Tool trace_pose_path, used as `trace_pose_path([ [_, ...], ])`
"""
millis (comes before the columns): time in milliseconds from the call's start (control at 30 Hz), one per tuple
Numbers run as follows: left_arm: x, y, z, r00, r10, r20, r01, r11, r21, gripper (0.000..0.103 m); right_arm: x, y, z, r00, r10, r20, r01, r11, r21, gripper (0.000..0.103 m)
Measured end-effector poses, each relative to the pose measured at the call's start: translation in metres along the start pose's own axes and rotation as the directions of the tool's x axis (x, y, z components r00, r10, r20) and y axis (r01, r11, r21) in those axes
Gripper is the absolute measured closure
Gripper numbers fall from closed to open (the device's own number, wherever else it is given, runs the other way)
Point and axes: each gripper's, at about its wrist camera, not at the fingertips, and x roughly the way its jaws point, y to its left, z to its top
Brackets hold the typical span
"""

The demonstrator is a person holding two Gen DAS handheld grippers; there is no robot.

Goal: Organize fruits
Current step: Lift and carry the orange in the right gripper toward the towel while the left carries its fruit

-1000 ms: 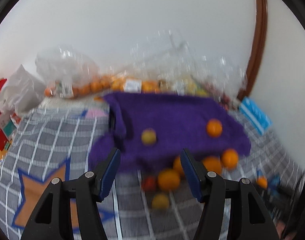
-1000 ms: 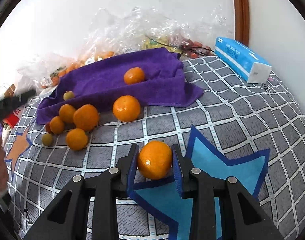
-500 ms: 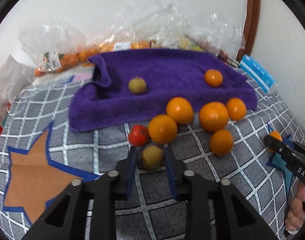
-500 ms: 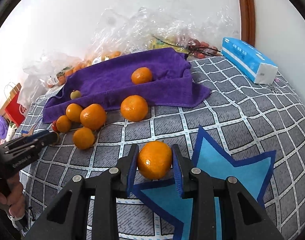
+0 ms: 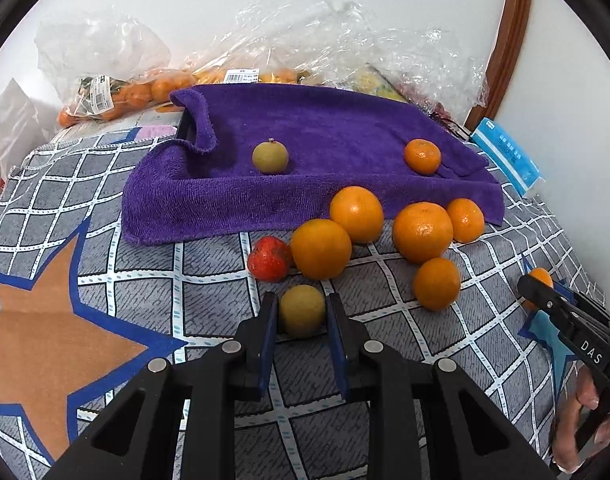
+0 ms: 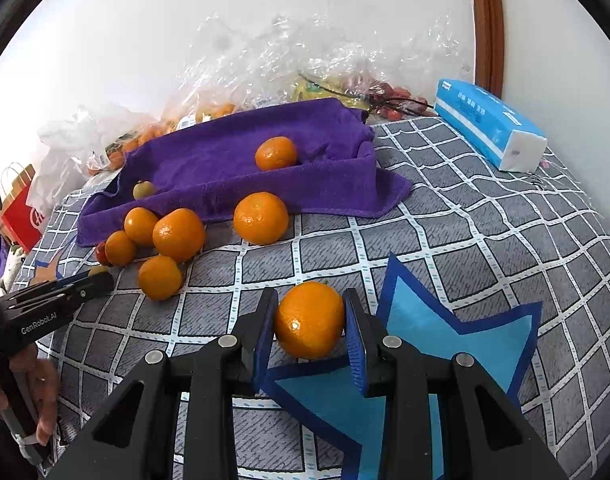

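Your left hand-held gripper (image 5: 301,312) is clamped on a small yellow-green fruit (image 5: 302,311) on the checked cloth (image 5: 209,292), just near of the red fruit (image 5: 270,259). Your right hand-held gripper (image 6: 309,320) is clamped on an orange (image 6: 309,320) at the blue star's (image 6: 457,344) left edge.

Left gripper (image 5: 301,322) clamped on small yellow-green fruit (image 5: 302,310) on checked cloth (image 5: 209,300), red fruit (image 5: 270,258) just beyond.

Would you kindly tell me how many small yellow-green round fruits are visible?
2: one on the purple towel at, one gripped by the left gripper on the checked cloth. Bags may hide more.
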Motion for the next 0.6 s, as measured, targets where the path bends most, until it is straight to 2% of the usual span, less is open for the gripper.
trace_pose_path([
  [433, -0.001, 0.002, 0.000, 1.000, -0.012, 0.004, 0.013, 1.000, -0.009, 0.080, 0.005, 0.006, 0.001, 1.000, -0.019, -0.022, 0.018, 0.999, -0.039, 0.070],
  [533, -0.009, 0.008, -0.002, 0.994, -0.104, 0.042, 0.105, 0.994, -0.027, 0.080, -0.001, 0.006, 0.000, 1.000, 0.002, 0.005, -0.001, 0.999, -0.046, 0.070],
  [600, -0.017, 0.011, -0.004, 0.987, -0.134, 0.088, 0.137, 0.990, -0.030, 0.080, -0.004, 0.005, 0.000, 1.000, 0.020, 0.019, -0.019, 0.999, -0.044, 0.070],
])
